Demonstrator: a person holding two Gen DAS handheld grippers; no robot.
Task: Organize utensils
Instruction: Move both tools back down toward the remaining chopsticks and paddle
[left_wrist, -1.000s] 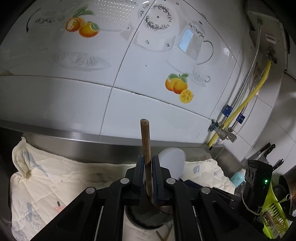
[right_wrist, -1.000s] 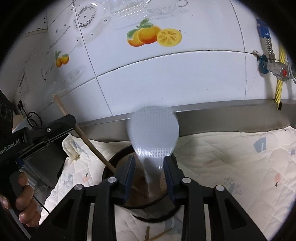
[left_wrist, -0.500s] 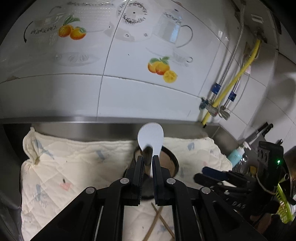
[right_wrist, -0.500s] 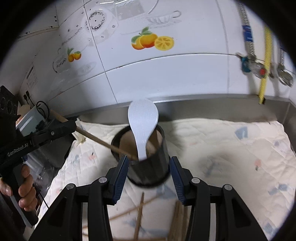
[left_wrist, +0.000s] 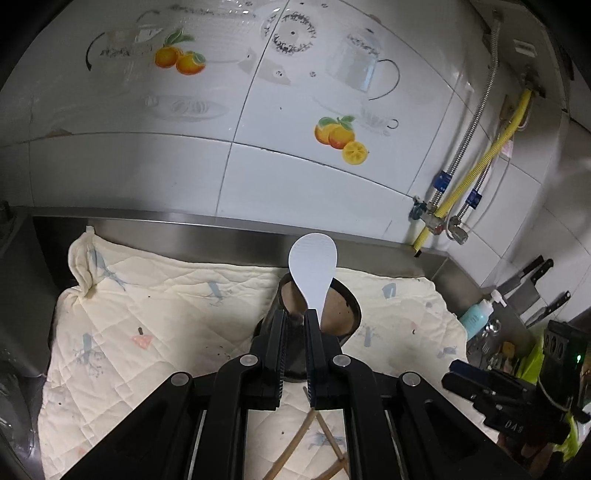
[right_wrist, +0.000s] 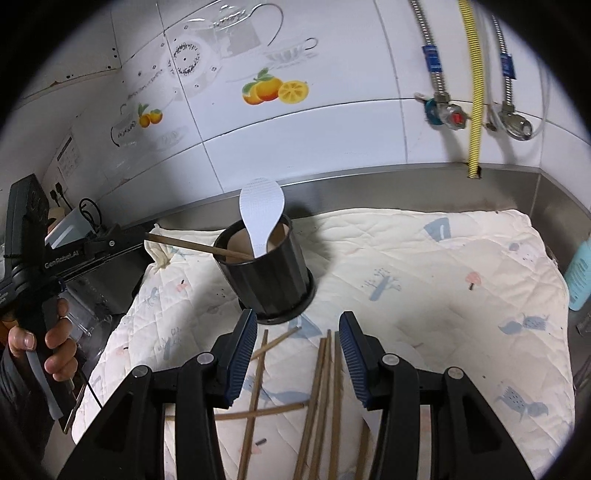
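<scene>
**Paddle and stick in the holder, chopsticks loose on the cloth**

Upright on the quilted cloth (right_wrist: 424, 295): one black holder (right_wrist: 269, 280), just ahead of the right gripper (right_wrist: 298, 318) and touching neither finger. Spread wide there, pinching nothing. Between and below those fingers, flat on the cloth: about seven loose chopsticks (right_wrist: 327, 373), three in a near-parallel bunch, the others crossed or off to the side.

In the holder: one white rice paddle (right_wrist: 260, 216), head up, and one wooden stick (right_wrist: 192, 245) leaning out over the rim toward the left gripper (left_wrist: 295, 321). Pressed close together there, nipping the stick's outer end, to judge from the right wrist view. From the left wrist view, holder and paddle straight beyond the fingertips.
</scene>
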